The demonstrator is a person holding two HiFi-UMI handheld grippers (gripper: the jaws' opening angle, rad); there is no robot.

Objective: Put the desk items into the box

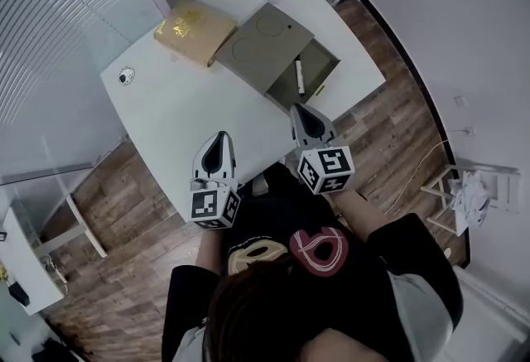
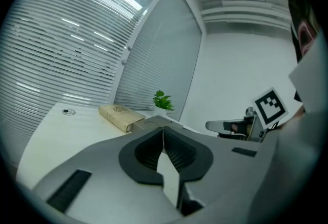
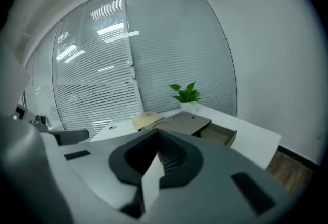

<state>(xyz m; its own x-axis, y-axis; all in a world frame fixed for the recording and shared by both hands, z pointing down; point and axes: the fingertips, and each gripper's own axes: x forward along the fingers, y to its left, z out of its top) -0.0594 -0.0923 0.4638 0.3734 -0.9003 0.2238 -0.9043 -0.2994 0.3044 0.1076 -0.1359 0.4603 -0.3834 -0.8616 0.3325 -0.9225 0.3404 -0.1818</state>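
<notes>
Left gripper [image 1: 220, 141] and right gripper [image 1: 300, 113] hover mid-frame, jaws together and empty; the upper-left book [image 1: 195, 31] looks next, needing jaws spread wide.

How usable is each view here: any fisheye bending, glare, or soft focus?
Head view: strong fisheye, the table edges bow, light even, detail sharp. Left gripper view: ceiling lights reflect as glare over the blinds, corners dark. Right gripper view: the same glare over the blinds, plant and box reasonably sharp, corners dark.
</notes>
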